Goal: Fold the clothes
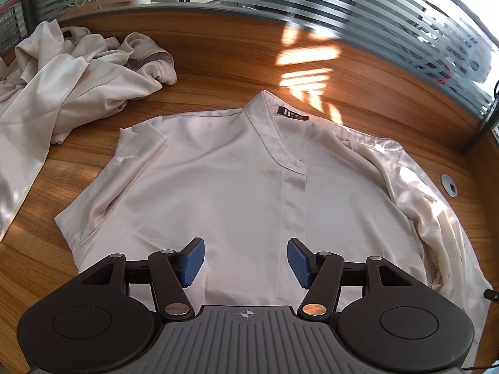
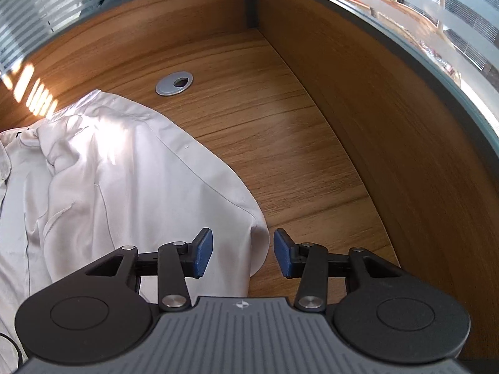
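Shirt lay front-up, one sleeve folded in; left gripper and right gripper hovered spread, empty, ready for next fold.

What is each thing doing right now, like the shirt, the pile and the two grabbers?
Shirt: spread flat on the desk, front up, not folded yet.
Clothes pile: crumpled, lying beside the shirt.
Left gripper: open above the shirt, holding nothing.
Right gripper: open over the shirt's edge, holding nothing.

Bright daylight through slatted blinds, striped sun patches on wooden desk, glare on cream shirt, strong fisheye curvature, blurred edges
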{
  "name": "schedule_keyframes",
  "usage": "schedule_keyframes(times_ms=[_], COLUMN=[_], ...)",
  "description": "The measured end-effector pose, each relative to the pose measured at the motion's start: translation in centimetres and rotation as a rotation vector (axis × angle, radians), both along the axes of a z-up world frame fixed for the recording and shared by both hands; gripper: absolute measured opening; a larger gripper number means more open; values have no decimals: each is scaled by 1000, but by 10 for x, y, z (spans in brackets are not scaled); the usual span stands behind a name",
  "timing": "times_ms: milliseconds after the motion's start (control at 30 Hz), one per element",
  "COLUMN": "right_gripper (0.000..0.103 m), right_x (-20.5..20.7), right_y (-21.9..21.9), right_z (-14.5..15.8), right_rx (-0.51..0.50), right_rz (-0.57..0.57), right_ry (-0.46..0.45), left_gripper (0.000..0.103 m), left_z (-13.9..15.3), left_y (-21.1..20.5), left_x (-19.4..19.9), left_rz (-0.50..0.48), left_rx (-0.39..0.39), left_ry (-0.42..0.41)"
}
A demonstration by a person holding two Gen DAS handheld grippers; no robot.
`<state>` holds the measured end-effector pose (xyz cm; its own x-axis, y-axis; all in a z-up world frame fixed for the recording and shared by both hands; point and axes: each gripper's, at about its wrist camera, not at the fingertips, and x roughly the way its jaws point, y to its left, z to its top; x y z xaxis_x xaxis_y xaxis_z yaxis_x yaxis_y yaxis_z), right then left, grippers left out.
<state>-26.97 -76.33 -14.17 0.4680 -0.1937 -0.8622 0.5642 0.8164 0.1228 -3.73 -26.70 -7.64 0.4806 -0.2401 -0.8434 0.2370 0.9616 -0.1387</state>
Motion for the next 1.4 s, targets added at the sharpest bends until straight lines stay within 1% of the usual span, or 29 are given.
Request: schedule_keyframes(times_ms=[33,67,100,133,200,367,533,633,833,933,1033,1100,1200,1233,1267,1300,1333,1400], right_gripper=[44,38,18,6,4,4,4,4,4,4,4,4,12,17,19,25,28,28], right_x=[3,5,7,8,10,16,32,46,72,82,87,87,82,78,74,71,68,63], right_y=[1,0,1,1,9,43,99,138,223,260,288,298,312,315,316,315,312,306], right_z=[-4,-7,-8,-8,0,34,65,77,88,84,73,64,54,54,55,56,57,59], right_rx=[9,18,26,31,31,33,61,97,171,209,247,270,280,272,264,252,235,201], right_rz=[-2,-3,-1,1,17,80,172,230,399,460,496,498,491,484,476,457,430,376], right_ry=[6,11,14,14,-9,-91,-163,-187,-199,-184,-147,-128,-107,-109,-119,-127,-131,-137], left_gripper=[62,62,62,62,62,62,62,62,62,62,62,62,62,62,62,62,62,62], left_z=[0,0,0,0,1,4,9,13,23,27,27,26,24,23,22,21,20,19], left_y=[3,5,7,10,15,26,37,42,50,52,53,52,48,45,43,40,36,29], left_x=[-1,-1,-2,-2,-1,6,16,23,38,44,51,56,63,65,67,69,72,77], left_rz=[7,13,19,24,32,33,10,-13,-71,-107,-139,-165,-209,-225,-242,-259,-274,-301], left_rx=[0,-2,-3,-6,-12,-30,-48,-62,-94,-102,-102,-93,-79,-74,-70,-64,-61,-55], left_ry=[2,5,7,9,11,11,5,-2,-20,-29,-28,-27,-26,-26,-27,-28,-28,-29])
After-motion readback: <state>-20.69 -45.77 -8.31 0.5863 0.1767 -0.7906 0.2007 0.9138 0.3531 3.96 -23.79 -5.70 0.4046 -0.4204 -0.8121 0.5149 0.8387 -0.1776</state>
